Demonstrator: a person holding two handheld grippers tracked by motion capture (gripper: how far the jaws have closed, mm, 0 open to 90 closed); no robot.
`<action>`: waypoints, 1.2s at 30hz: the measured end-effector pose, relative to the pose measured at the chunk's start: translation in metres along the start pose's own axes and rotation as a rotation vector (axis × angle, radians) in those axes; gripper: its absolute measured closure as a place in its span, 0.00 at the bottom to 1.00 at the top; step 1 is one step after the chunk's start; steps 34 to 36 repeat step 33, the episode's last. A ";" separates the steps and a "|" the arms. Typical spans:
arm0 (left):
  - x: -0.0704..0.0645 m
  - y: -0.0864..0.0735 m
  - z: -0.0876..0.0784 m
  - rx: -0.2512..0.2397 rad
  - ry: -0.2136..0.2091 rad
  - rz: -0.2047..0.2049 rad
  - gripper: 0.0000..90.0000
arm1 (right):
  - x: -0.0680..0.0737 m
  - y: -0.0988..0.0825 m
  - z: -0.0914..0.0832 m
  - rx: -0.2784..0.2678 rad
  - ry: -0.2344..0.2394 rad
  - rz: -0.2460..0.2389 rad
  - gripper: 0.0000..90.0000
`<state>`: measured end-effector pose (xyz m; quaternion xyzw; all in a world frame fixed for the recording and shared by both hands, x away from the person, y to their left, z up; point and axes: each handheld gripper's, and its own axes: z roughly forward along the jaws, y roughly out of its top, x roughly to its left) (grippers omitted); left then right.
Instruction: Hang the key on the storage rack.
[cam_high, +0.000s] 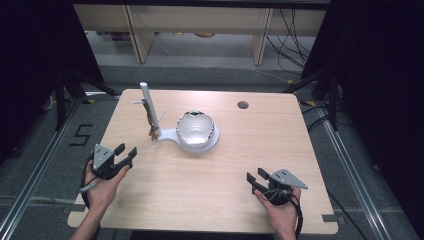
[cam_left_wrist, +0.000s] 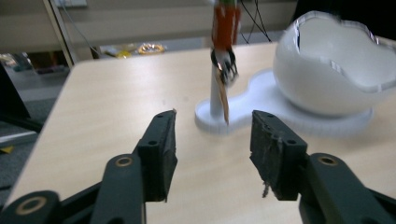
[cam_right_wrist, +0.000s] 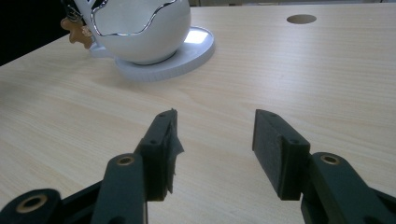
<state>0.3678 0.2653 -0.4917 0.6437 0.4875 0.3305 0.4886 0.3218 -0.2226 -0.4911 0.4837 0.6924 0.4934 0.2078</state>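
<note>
A white stand with a cracked-egg-shaped bowl and a tilted white post sits at the middle of the table. A brown and orange trinket hangs from the post; in the left gripper view the trinket dangles in front of the post. My left gripper sits at the table's left, short of the stand, jaws open with nothing between them. My right gripper rests at the front right, open and empty, facing the bowl.
The wooden table has a round cable hole at its back right. Shelving legs and loose cables stand on the floor beyond the far edge. Dark curtains and tripod legs flank both sides.
</note>
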 end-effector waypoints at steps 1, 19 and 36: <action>0.000 -0.006 -0.002 0.007 0.000 0.000 0.54 | -0.001 0.000 0.000 0.000 -0.007 -0.010 0.57; 0.000 -0.039 -0.016 0.025 0.025 0.022 0.45 | -0.002 -0.002 0.001 0.007 -0.018 -0.024 0.56; 0.002 -0.039 -0.016 0.016 0.025 -0.002 0.43 | -0.003 -0.004 0.000 0.004 -0.020 -0.018 0.56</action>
